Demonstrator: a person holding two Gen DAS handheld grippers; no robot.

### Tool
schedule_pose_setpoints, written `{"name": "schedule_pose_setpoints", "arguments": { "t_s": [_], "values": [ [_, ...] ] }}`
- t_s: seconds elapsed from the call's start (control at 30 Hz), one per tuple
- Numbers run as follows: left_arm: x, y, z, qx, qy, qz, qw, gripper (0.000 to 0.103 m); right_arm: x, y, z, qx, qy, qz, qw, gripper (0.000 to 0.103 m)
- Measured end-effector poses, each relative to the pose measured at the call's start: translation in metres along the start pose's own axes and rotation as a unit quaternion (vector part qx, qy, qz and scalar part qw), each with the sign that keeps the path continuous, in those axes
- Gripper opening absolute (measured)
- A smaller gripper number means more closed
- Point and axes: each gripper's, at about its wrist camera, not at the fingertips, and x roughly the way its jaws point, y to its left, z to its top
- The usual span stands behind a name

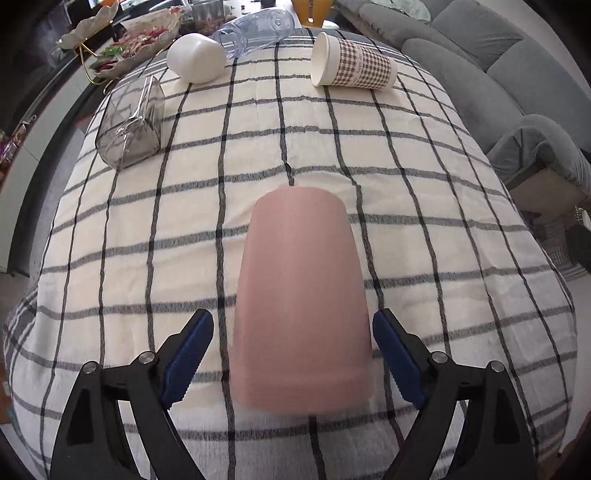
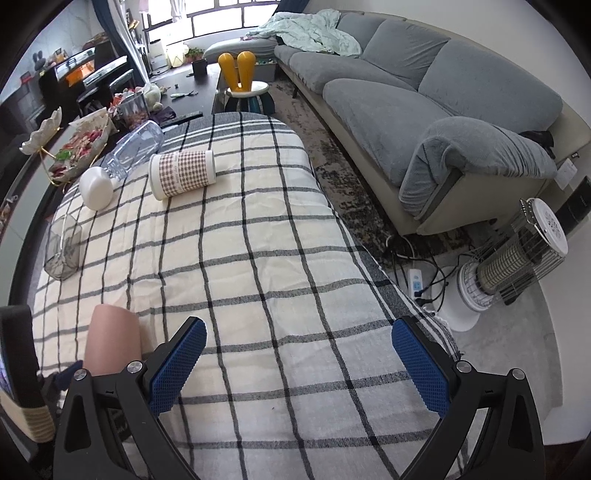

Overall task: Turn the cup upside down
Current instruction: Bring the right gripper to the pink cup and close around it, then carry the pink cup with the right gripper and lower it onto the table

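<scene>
Left gripper [image 1: 293, 332]: jaws spread, blue pads [image 1: 188, 354] either side of the pink cup [image 1: 299, 306], small gap each side, no contact visible. Not gripping.

Pink cup stands upside down on the checked tablecloth [image 1: 424, 236], closed base up, wide rim down on the cloth, near the front edge of the table. Slightly blurred at the rim.

Right gripper [image 2: 299, 363]: jaws wide apart, nothing between them, only cloth below. It hangs over the table's right front part. From its camera the pink cup [image 2: 110, 339] sits off to the left, with the left tool's black body at the frame edge.

Far end of the table, all lying on their sides:
- houndstooth paper cup [image 1: 354, 62], mouth facing left
- white cup [image 1: 195, 57], just beside a clear bluish tumbler [image 1: 255, 31]
- smoky clear square glass [image 1: 129, 125] at the left edge

Beyond the table: grey sofa [image 2: 424, 96] to the right, a snack tray [image 2: 77, 144] to the left, cage heater [image 2: 517, 254] and power strip [image 2: 415, 282] on the floor.
</scene>
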Motion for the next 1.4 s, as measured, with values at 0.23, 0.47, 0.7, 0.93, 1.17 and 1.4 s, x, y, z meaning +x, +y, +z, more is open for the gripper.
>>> {"name": "schedule_pose_setpoints", "arguments": {
  "t_s": [0.23,0.47,0.7,0.93,1.17,1.4],
  "values": [
    [-0.048,0.025,-0.019,-0.018,-0.024,0.007,0.9995,0.100,-0.028,0.027,0.010,-0.019,-0.005,0.030,0.999,0.101],
    [-0.105,0.097,-0.029,-0.117,-0.096,0.012,0.9883,0.101,-0.006,0.082,0.017,-0.034,0.109,0.127,0.985,0.101],
    [-0.104,0.154,-0.016,-0.167,-0.106,0.014,0.9801,0.101,0.045,0.151,0.020,-0.070,0.223,0.121,0.965,0.101],
    [-0.084,0.183,-0.007,-0.174,-0.101,0.006,0.9795,0.101,0.079,0.185,0.014,-0.100,0.291,0.077,0.948,0.100],
    [-0.056,0.202,0.002,-0.175,-0.081,-0.005,0.9813,0.101,0.104,0.201,0.006,-0.108,0.323,0.047,0.939,0.100],
    [-0.041,0.208,0.006,-0.167,-0.067,-0.011,0.9836,0.101,0.119,0.207,-0.002,-0.107,0.340,0.036,0.933,0.095]
  ]
}}
